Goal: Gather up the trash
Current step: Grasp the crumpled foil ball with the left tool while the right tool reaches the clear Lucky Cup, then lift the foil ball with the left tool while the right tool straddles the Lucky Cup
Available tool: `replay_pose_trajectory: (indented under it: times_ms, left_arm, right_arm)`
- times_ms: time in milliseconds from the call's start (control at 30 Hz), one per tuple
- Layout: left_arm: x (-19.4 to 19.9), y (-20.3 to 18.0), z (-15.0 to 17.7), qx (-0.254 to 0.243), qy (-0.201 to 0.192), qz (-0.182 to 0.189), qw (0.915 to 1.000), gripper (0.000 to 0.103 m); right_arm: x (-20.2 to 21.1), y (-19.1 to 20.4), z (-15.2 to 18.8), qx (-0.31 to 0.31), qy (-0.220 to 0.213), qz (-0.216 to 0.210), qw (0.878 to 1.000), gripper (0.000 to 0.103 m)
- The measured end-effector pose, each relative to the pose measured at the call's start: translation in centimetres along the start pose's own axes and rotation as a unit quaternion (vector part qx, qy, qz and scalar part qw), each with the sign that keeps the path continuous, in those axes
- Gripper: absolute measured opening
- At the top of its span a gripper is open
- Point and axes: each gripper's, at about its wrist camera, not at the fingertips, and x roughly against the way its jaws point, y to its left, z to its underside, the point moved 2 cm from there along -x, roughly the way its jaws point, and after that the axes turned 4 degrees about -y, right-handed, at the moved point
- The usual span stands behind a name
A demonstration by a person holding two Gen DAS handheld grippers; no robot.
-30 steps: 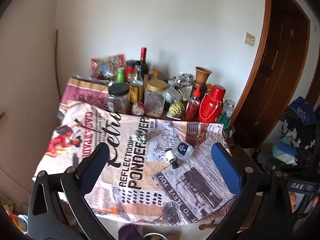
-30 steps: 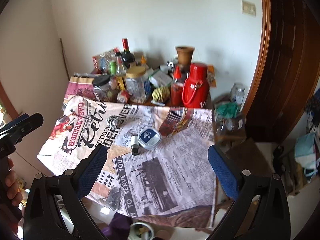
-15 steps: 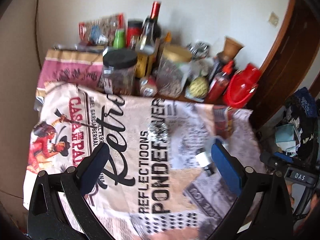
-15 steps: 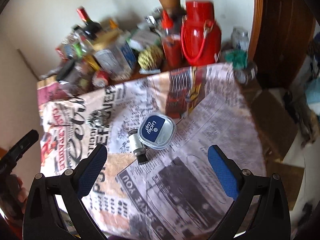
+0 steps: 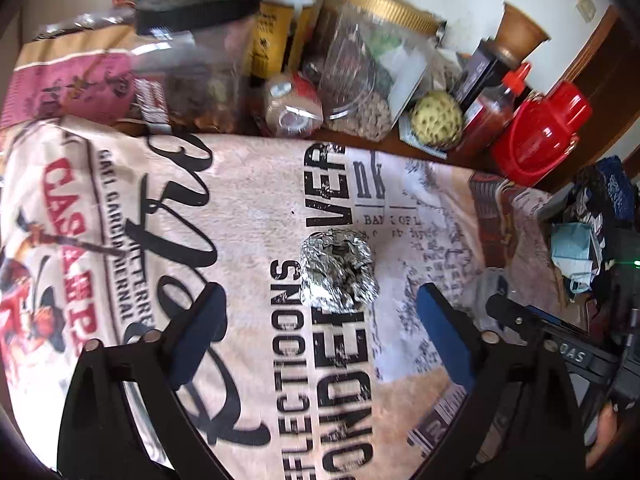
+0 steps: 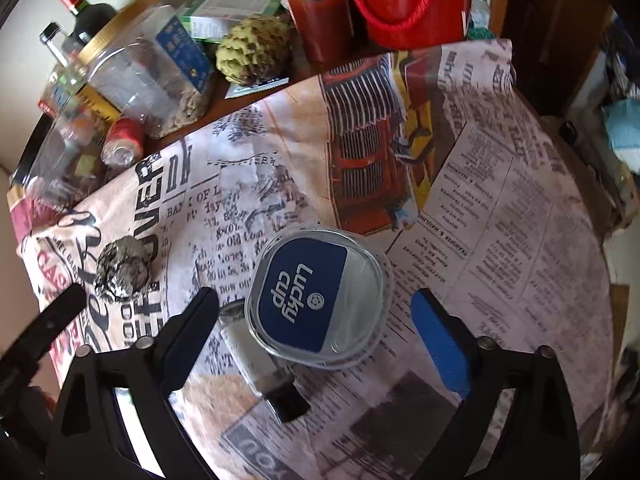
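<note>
Where newsprint cloth spreads: one foil ball, one cup.

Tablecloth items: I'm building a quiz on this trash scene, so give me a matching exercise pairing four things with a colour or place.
Things:
1. foil ball
2. Lucky Cup lid
3. red jug
4. custard apple

Descriptions:
A. clear with a dark blue label
B. crumpled silver, ahead of the left gripper
C. bumpy green, beside the sauce bottle
D. behind the cloth, near the door

Pairs: 1-B, 2-A, 3-D, 4-C
</note>
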Motion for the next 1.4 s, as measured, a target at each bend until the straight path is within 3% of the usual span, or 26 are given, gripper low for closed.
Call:
replay_pose_trajectory:
  times_ms: [133,233,333,367,400,633,933,1133,1400]
  left_arm:
    - [-1.9,0.3,-0.4,0.010,0.014,0.010,0.9998,0.086]
    - [-2.7,0.2,-0.6,0.012,0.019,0.019,0.9996,0.076]
    - [-3.0,-0.1,-0.9,0.002,0.019,0.018,0.9997,0.060]
    - [-3.2,-0.2,-0.9,-0.004,0.020,0.015,0.9997,0.049]
    - [-3.3,-0.4,-0.9,-0.008,0.025,0.018,0.9995,0.044]
    - [-1.3,-2.4,-0.9,-0.033,0.006,0.015,0.9993,0.041]
    - [5.3,-7.2,-0.1,-0.056,-0.046,0.007,0.9974,0.041]
    - [11.4,-11.2,1.3,-0.062,-0.104,0.000,0.9926,0.041]
    - [19.9,-16.1,5.6,-0.028,-0.184,-0.003,0.9824,0.041]
  right_arm:
    - [-0.3,0.3,0.2,0.010,-0.003,0.008,1.000,0.076]
    - [0.2,0.2,0.3,0.017,-0.012,0.005,1.000,0.075]
    - [0.9,0.0,0.5,0.030,-0.020,0.007,0.999,0.075]
    - [0.9,0.1,0.4,0.031,-0.022,0.006,0.999,0.075]
    - [1.3,-0.1,0.4,0.030,-0.025,0.003,0.999,0.075]
    - [4.3,-1.4,0.0,0.029,-0.051,-0.014,0.998,0.071]
    - [10.2,-2.8,0.2,0.069,-0.108,-0.034,0.991,0.070]
    - [15.5,-4.5,1.0,0.098,-0.149,-0.063,0.982,0.070]
    - [22.1,-6.8,2.9,0.161,-0.198,-0.095,0.962,0.070]
